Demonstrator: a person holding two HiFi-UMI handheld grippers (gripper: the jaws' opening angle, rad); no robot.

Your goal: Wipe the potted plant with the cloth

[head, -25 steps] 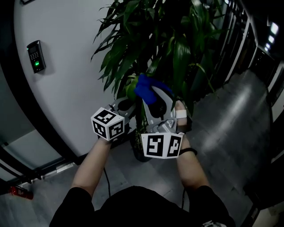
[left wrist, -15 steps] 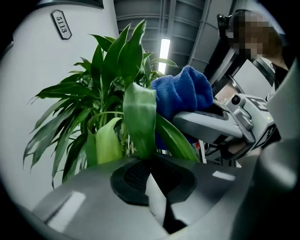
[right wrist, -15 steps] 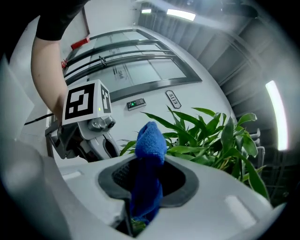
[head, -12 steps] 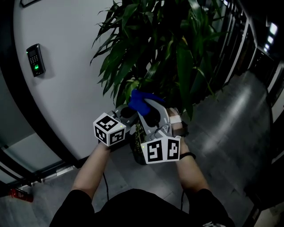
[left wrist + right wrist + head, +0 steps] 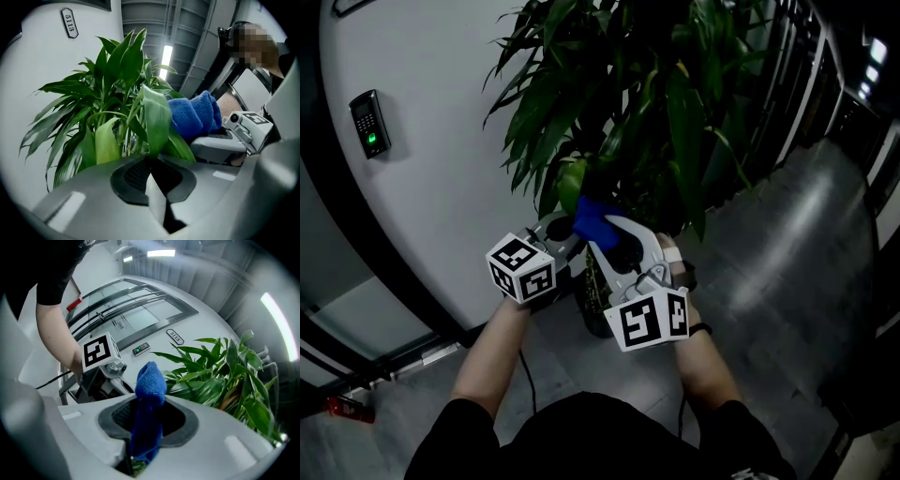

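White wall [image 5: 422, 187] curves behind the plant [image 5: 619, 84] on the grey floor [image 5: 787, 244]. We have our left gripper [image 5: 152, 166] closed on one leaf [image 5: 157, 119], while our right gripper [image 5: 143, 427] pinches the blue cloth [image 5: 150, 380] just beside that leaf, low in the foliage.

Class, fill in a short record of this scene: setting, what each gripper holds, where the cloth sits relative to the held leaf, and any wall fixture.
Setting: potted plant beside a curved white wall
Left gripper: shut on a green leaf
Right gripper: shut on the blue cloth
Cloth position: close beside the held leaf, to its right in the left gripper view; contact unclear
Wall fixture: keypad with a green light
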